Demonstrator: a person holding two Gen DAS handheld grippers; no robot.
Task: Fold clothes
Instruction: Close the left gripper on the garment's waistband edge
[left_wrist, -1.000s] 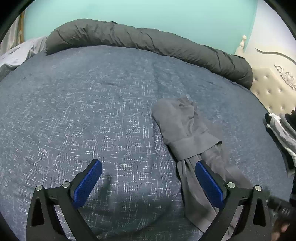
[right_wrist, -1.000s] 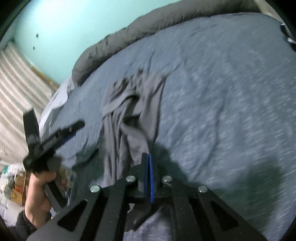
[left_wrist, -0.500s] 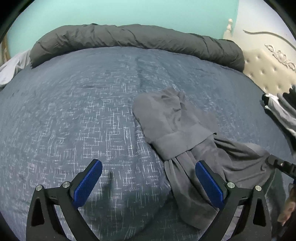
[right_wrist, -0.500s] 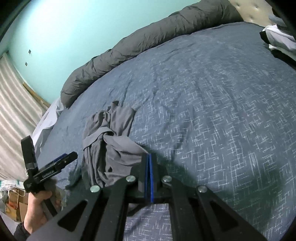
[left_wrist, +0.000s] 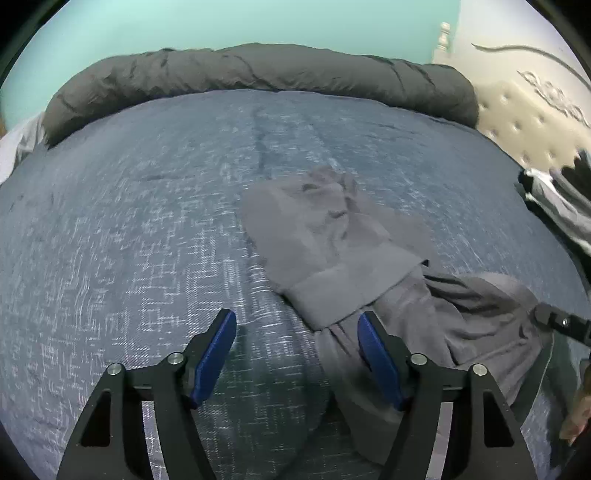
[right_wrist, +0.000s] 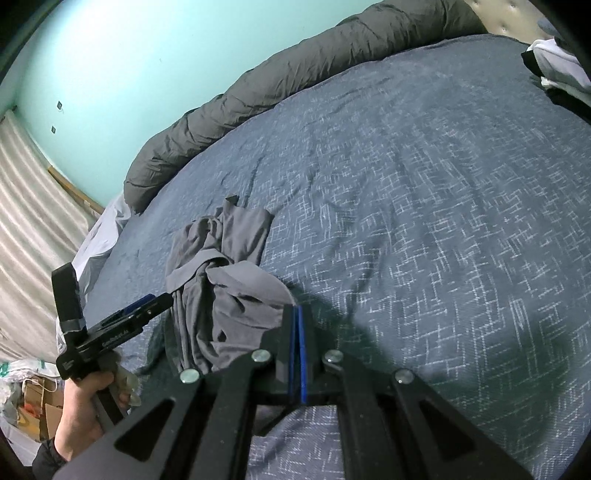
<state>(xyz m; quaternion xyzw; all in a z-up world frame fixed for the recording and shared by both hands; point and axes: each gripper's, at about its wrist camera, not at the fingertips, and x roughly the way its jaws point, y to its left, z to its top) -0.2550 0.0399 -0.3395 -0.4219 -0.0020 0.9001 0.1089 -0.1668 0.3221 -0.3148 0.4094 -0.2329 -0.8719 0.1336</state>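
Observation:
A crumpled grey garment (left_wrist: 332, 251) lies on the blue patterned bed cover (left_wrist: 129, 221). My left gripper (left_wrist: 295, 315) is open just above the bed, its right pad at the garment's folded band and its left pad over bare cover. My right gripper (right_wrist: 297, 310) is shut on a corner of the grey garment (right_wrist: 229, 295), and the cloth runs from its closed pads back to the pile. The right gripper's tip (left_wrist: 543, 315) shows at the right edge of the left wrist view, holding the cloth. The right wrist view shows the left gripper (right_wrist: 147, 301) beside the pile, held by a hand (right_wrist: 85, 398).
A rolled dark grey duvet (left_wrist: 258, 70) runs along the bed's far edge below a turquoise wall. A tufted headboard (left_wrist: 517, 122) and a stack of black and white clothes (left_wrist: 561, 206) are at the right. A curtain (right_wrist: 26, 221) and boxes (right_wrist: 33, 402) are left of the bed.
My left gripper's jaws have narrowed and it has come closer to the garment's band. The right gripper has kept its hold on the corner, with the cloth bunched nearer to it.

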